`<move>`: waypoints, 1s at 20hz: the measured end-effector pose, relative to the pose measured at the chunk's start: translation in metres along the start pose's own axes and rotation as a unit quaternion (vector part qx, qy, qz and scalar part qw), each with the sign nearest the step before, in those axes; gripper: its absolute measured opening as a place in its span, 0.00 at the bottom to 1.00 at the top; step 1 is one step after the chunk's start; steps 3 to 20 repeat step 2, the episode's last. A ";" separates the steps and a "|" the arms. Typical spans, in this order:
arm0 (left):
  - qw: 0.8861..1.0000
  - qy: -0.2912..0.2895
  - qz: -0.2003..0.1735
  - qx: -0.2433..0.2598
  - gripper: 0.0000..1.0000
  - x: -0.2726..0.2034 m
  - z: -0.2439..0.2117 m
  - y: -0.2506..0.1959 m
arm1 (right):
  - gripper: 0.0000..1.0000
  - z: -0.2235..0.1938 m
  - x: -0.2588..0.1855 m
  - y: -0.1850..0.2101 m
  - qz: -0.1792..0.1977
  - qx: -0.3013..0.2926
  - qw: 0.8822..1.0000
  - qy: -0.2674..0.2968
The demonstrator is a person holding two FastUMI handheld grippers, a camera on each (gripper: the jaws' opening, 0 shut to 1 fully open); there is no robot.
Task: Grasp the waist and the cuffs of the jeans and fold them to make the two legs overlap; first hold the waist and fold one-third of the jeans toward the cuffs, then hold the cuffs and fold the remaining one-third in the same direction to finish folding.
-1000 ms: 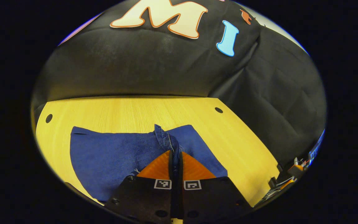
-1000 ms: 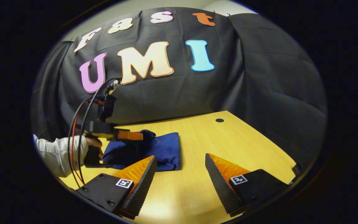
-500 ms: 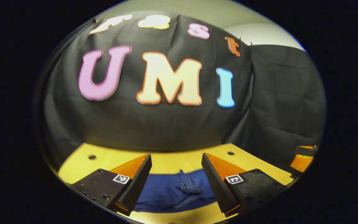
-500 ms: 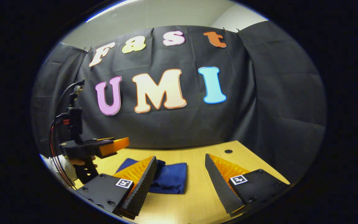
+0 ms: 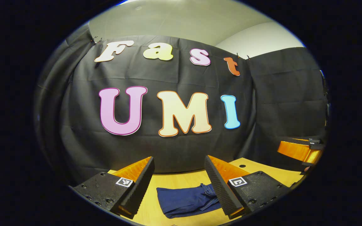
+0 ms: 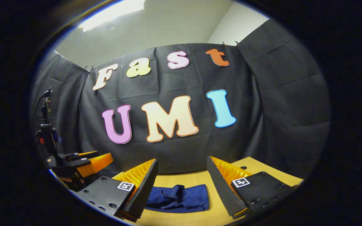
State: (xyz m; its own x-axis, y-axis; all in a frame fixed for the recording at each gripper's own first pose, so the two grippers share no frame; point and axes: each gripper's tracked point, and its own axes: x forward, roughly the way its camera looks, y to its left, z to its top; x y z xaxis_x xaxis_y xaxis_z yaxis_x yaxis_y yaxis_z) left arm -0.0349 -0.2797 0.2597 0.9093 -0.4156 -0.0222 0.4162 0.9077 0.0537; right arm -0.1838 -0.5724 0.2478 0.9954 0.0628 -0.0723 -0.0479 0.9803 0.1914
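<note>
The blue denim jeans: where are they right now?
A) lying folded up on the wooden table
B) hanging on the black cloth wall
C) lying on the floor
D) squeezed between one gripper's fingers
A: the blue denim jeans lie in a folded bundle on the yellow wooden table, with the right gripper and left gripper both open above them, touching nothing.

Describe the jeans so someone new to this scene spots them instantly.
Start at the wooden table in front of the black cloth wall. On it lies a compact folded bundle of dark blue denim, the jeans, also seen at. It is the one soft fabric item on the tabletop, with pale stitching.
</note>
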 end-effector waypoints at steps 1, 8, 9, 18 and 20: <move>1.000 0.005 -0.001 0.003 0.94 -0.004 -0.003 0.004 | 0.97 0.000 -0.002 0.007 0.003 -0.001 1.000 0.000; 1.000 0.010 -0.001 0.004 0.94 -0.010 -0.007 0.008 | 0.97 0.002 -0.005 0.013 0.005 -0.004 1.000 -0.003; 1.000 0.010 -0.001 0.004 0.94 -0.010 -0.007 0.008 | 0.97 0.002 -0.005 0.013 0.005 -0.004 1.000 -0.003; 1.000 0.010 -0.001 0.004 0.94 -0.010 -0.007 0.008 | 0.97 0.002 -0.005 0.013 0.005 -0.004 1.000 -0.003; 1.000 0.010 -0.001 0.004 0.94 -0.010 -0.007 0.008 | 0.97 0.002 -0.005 0.013 0.005 -0.004 1.000 -0.003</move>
